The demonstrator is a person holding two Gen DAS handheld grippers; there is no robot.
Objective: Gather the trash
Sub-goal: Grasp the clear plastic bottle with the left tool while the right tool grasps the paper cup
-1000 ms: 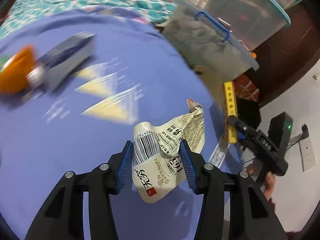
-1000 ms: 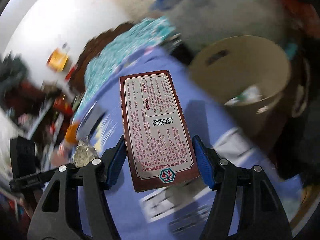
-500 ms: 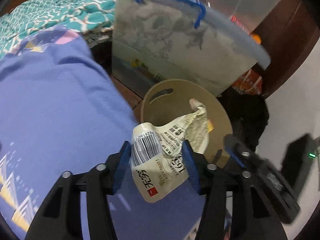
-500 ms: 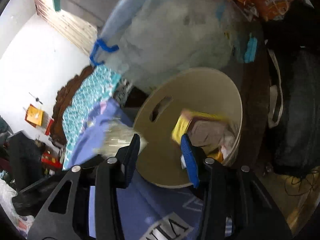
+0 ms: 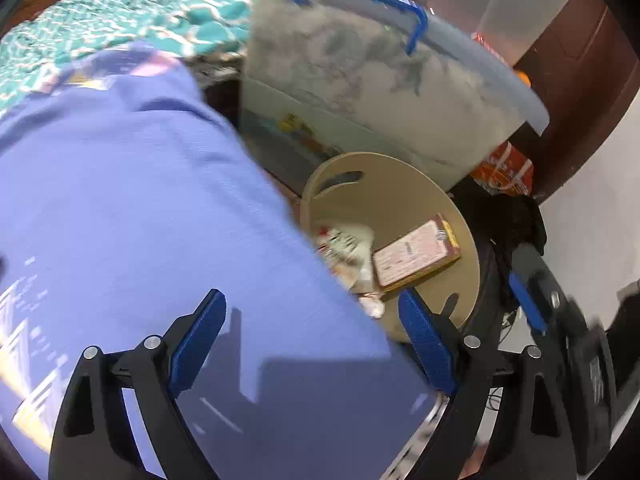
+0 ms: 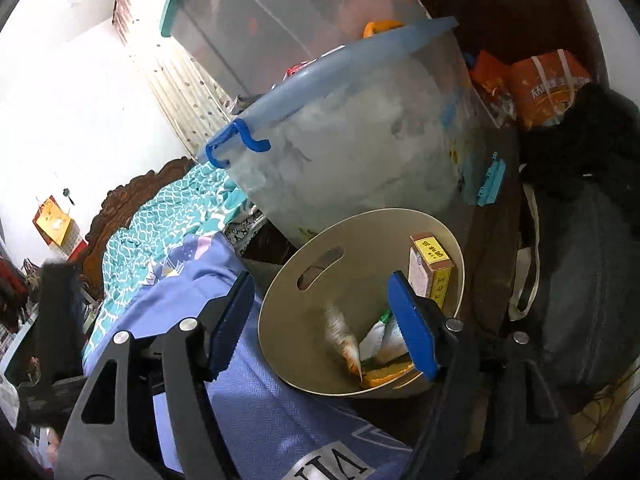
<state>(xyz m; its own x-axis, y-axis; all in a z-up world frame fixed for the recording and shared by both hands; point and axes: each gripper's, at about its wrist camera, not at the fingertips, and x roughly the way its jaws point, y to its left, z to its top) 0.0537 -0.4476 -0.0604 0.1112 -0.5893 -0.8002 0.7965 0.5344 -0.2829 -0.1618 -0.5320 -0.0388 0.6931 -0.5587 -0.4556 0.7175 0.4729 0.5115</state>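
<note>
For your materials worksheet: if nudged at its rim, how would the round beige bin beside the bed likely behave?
The round beige bin probably slides or tips easily: its wall looks thin, with cut-out handles. Its load looks light: a red-and-yellow carton and wrappers.

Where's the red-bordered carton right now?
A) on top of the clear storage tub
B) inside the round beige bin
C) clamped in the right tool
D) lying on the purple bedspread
B: the carton rests inside the beige bin beside crumpled wrappers, and the right tool is open and holds nothing.
</note>
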